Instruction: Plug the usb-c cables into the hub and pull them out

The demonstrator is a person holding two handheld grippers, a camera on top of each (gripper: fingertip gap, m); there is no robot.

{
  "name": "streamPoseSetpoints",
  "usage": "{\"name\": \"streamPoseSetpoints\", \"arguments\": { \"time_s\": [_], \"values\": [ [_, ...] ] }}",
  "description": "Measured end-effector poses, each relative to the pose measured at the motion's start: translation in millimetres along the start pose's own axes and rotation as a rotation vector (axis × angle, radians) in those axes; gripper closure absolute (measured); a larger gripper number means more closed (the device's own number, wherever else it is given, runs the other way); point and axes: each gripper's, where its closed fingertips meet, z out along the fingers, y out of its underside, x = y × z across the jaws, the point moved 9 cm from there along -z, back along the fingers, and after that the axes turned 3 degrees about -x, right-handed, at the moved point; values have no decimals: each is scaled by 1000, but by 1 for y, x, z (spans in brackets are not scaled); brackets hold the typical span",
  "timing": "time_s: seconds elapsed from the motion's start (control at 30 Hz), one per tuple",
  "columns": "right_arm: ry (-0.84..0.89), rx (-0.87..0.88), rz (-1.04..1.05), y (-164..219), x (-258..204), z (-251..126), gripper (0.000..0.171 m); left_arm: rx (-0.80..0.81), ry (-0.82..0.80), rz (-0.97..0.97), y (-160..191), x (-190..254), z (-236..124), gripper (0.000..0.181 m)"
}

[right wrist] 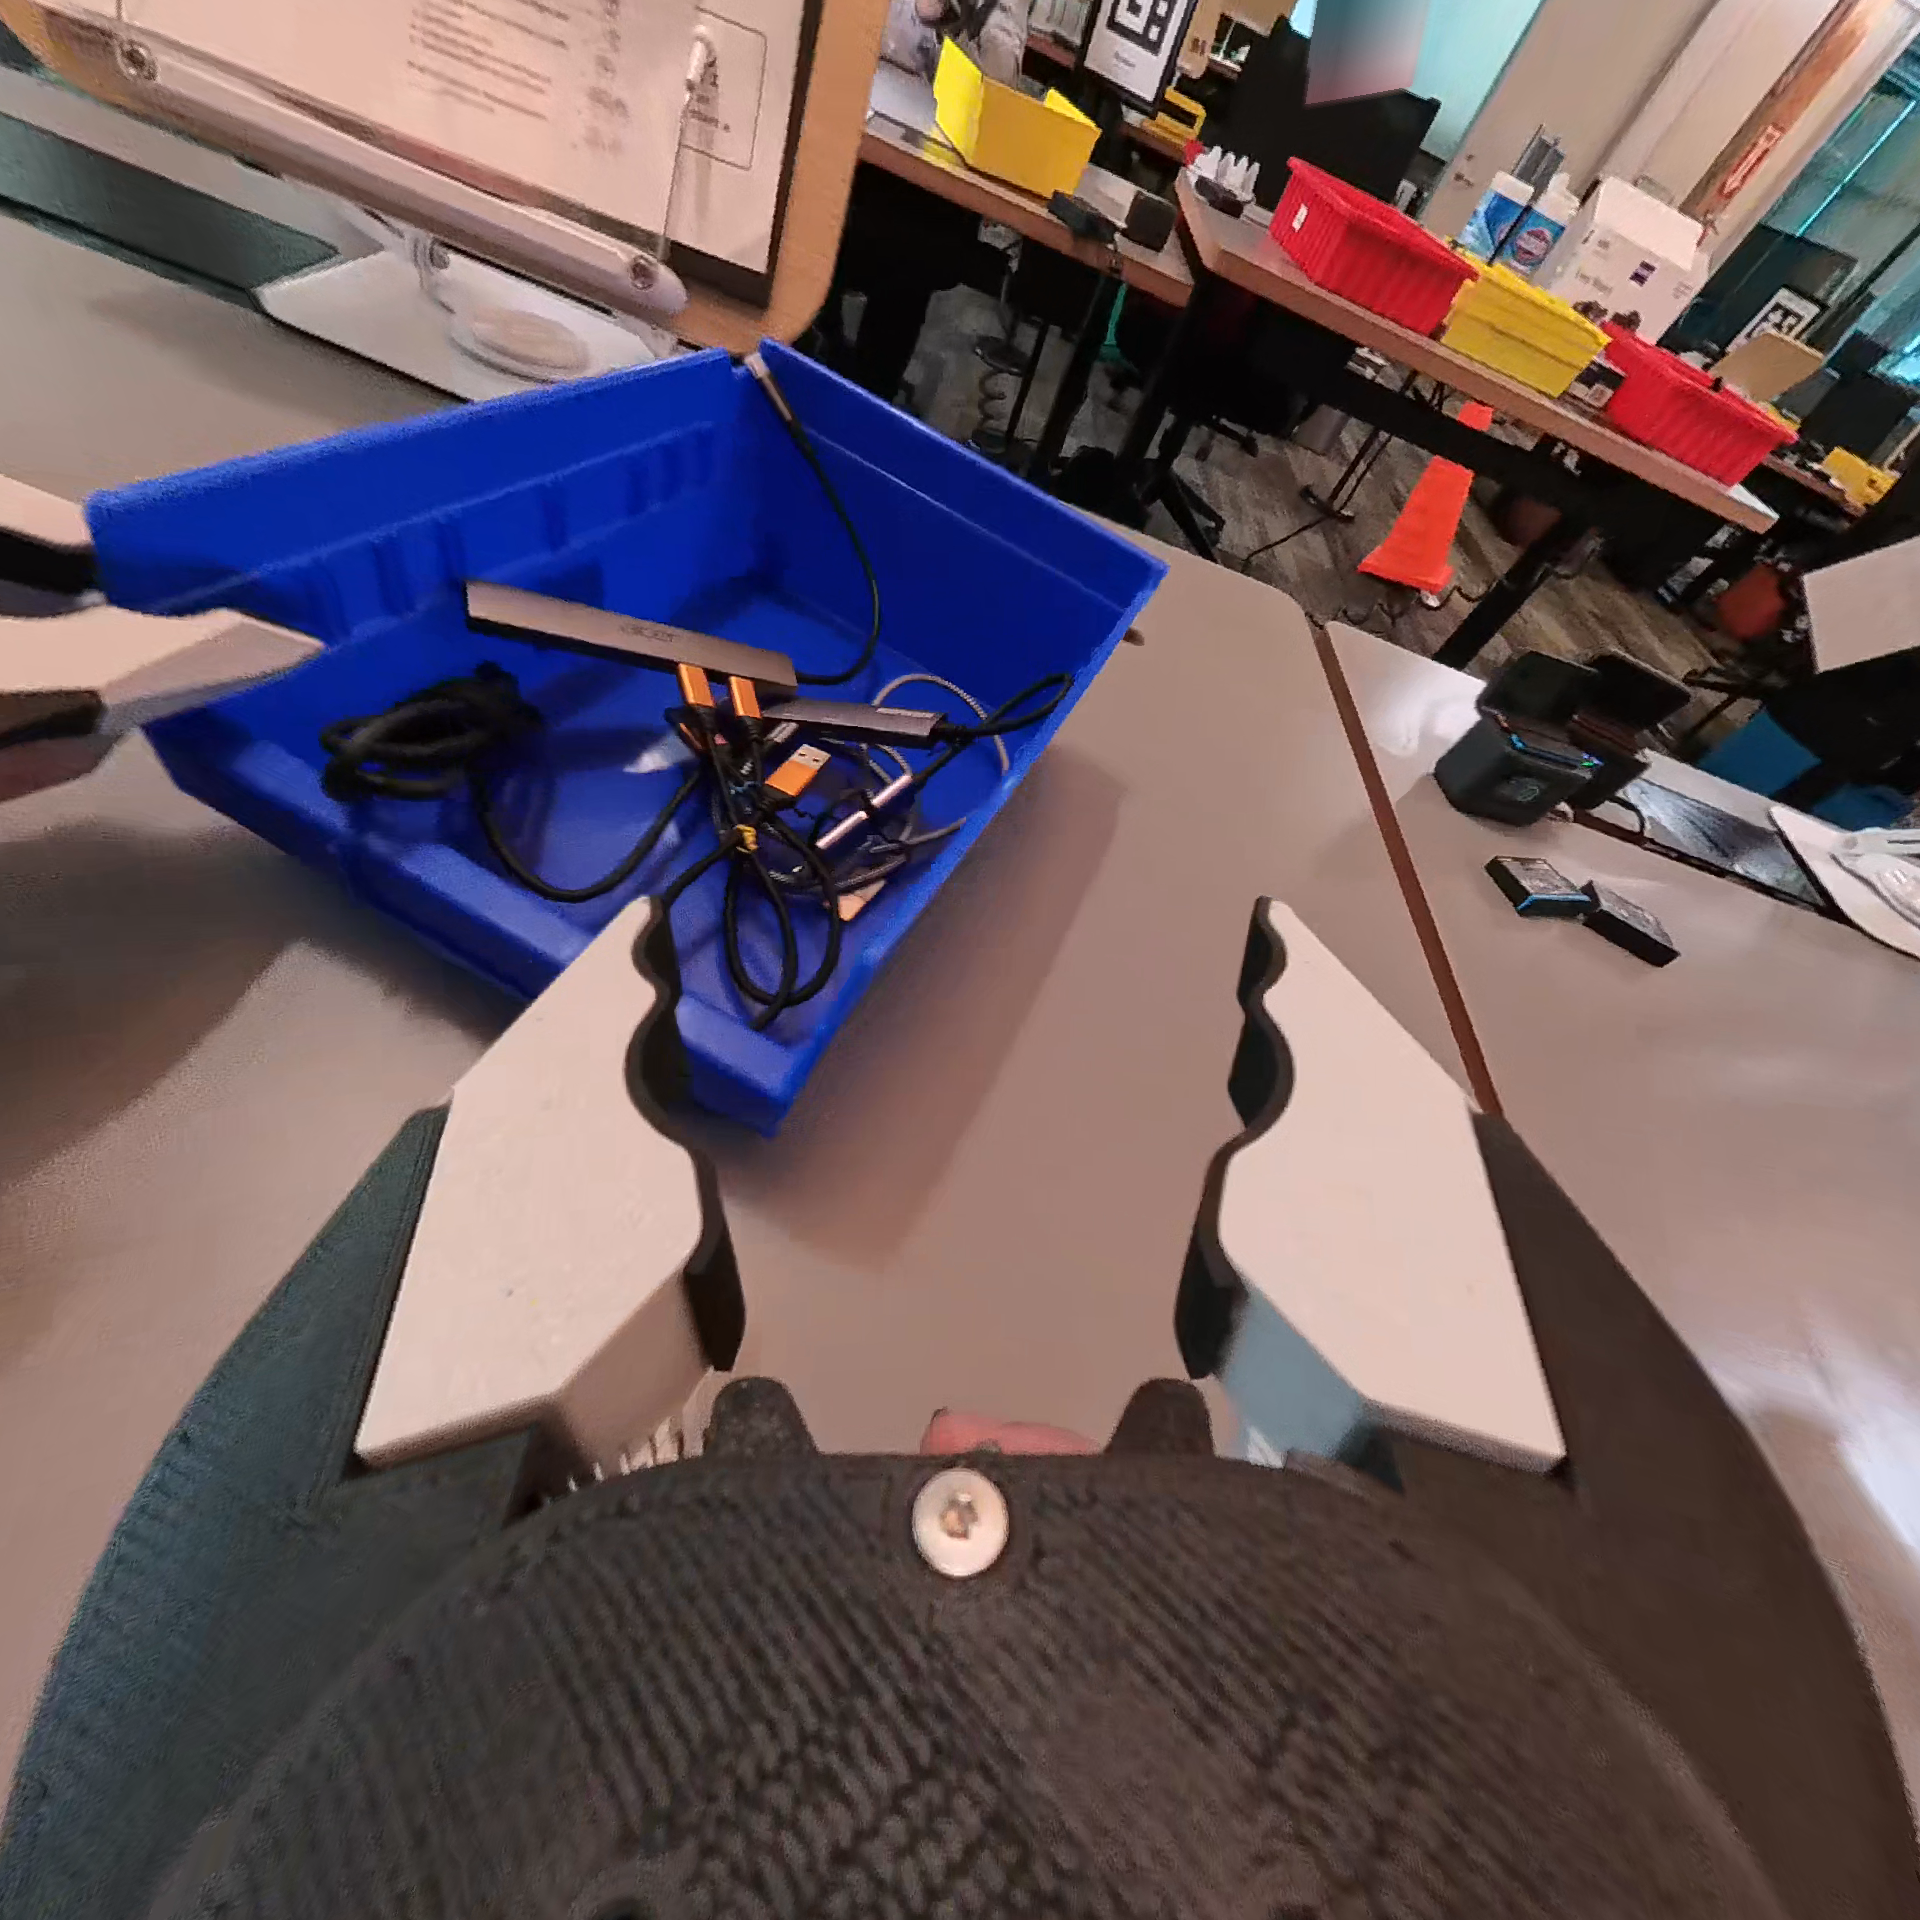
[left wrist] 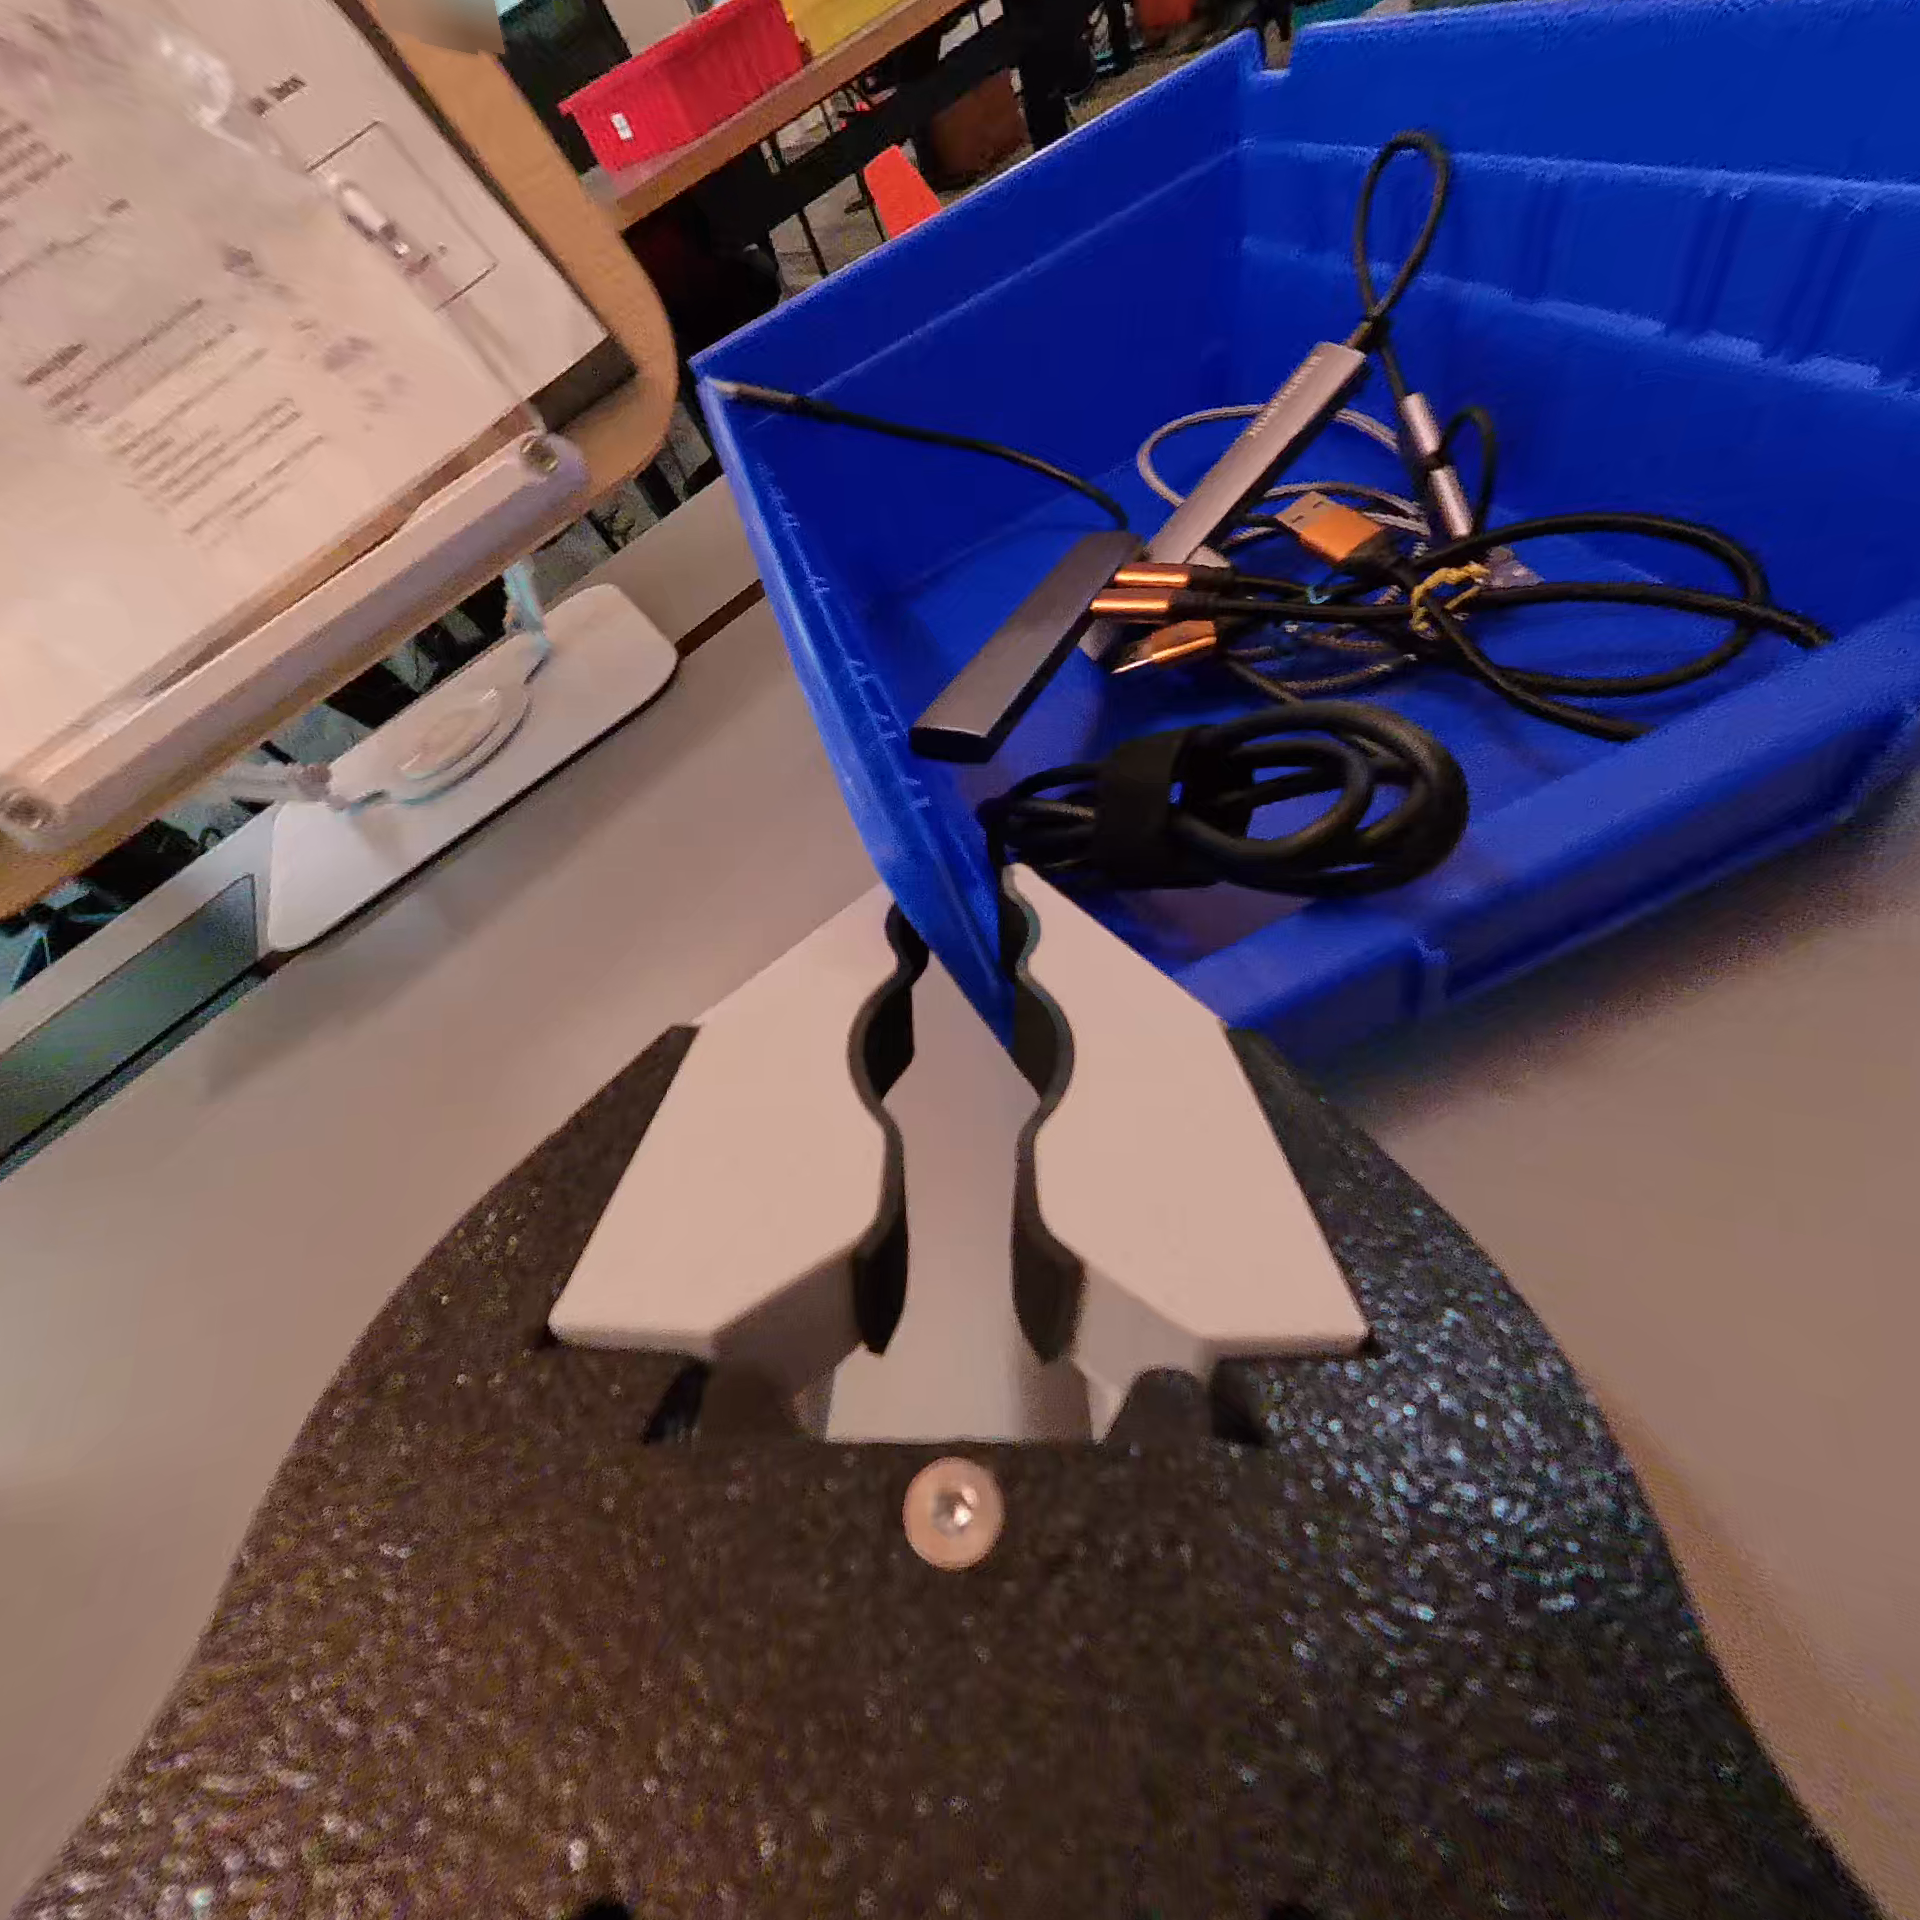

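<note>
A blue bin (left wrist: 862, 665) stands on the grey table and holds the cables. A dark hub (left wrist: 1023, 634) leans on its wall with two orange USB-C plugs (left wrist: 1153, 587) in its side. A silver hub (left wrist: 1262, 457) and a coiled black cable (left wrist: 1247, 800) lie beside it. My left gripper (left wrist: 954, 899) is at the bin's near corner, its jaws a narrow gap apart and empty. In the right wrist view the bin (right wrist: 935, 488), dark hub (right wrist: 623, 634) and plugs (right wrist: 717, 696) lie ahead-left. My right gripper (right wrist: 956, 925) is wide open and empty over the table.
A clear document stand (left wrist: 260, 416) holding a page rises left of the bin. My left gripper also shows at the right wrist view's left edge (right wrist: 156, 665). A black charger (right wrist: 1538, 758) and small batteries (right wrist: 1579, 904) lie on the adjoining table to the right.
</note>
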Motion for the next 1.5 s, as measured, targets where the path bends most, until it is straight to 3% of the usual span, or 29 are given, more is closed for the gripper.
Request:
{"name": "streamPoseSetpoints", "arguments": {
  "time_s": [0.27, 0.4, 0.5, 0.63, 0.83, 1.03, 1.1, 1.17, 1.33, 1.5],
  "values": [
    [-67, 39, -113, -21, -40, -9, 64, 7, 73, -106, 44, -40, -68, 175],
    [-245, 107, -121, -42, -87, -15, 62, -13, 65, -73, 73, -57, -123, 173],
    [-415, 194, -104, -72, -132, -21, 61, -2, 32, -70, 96, -69, -160, 174],
    [-631, 252, -47, -143, -204, -6, 60, 26, -6, -154, 115, -83, -186, 177],
    [-779, 7, -77, -226, -332, 71, 62, 14, 0, -219, 121, -95, -188, 178],
    [-828, -384, -221, -216, -440, 152, 67, 16, -52, -179, 125, -102, -191, 178],
    [-991, -427, -134, -219, -463, 159, 80, 17, -45, -184, 126, -106, -191, 178],
    [-1012, -498, -57, -218, -478, 171, 88, 17, -52, -170, 128, -108, -192, 177],
    [-893, -636, -214, -191, -504, 189, 107, 22, -29, -179, 129, -111, -192, 178],
    [-806, -621, -109, -195, -498, 201, 150, 22, -19, -190, 130, -113, -192, 179]
  ]
}}
